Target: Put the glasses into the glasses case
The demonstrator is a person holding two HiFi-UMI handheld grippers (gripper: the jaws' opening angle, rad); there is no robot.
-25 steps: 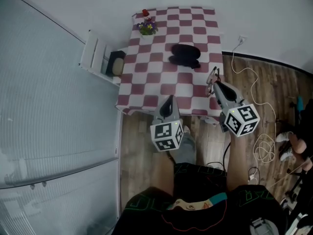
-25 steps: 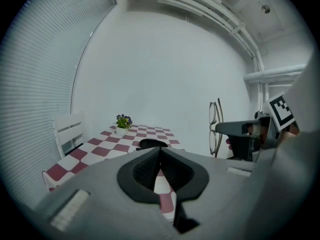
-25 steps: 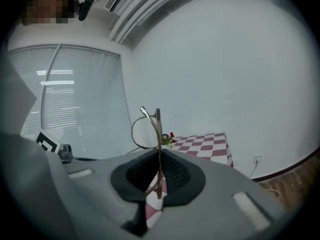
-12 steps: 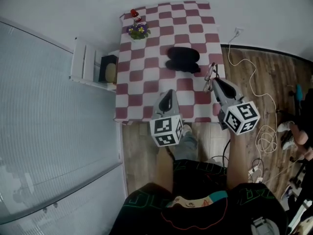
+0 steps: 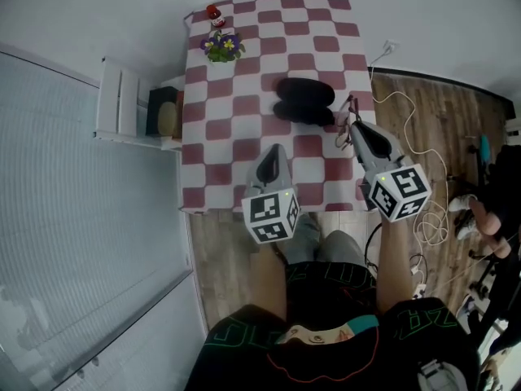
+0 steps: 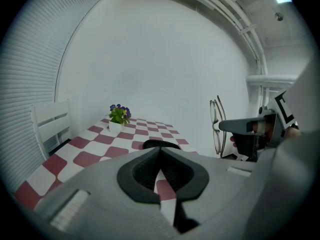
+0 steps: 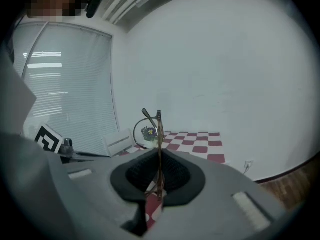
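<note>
My right claw (image 5: 355,130) pinches the glasses (image 7: 155,126) by their thin frame. The case (image 5: 305,100) lies just ahead-left of it. The left claw (image 5: 275,155) is pressed together, empty. I judge the glasses could twist loose.

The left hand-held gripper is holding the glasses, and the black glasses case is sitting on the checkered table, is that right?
Not quite. The right hand-held gripper holds the glasses, as the right gripper view shows; the left hand-held gripper is shut on nothing. The black glasses case does sit on the checkered table.
</note>
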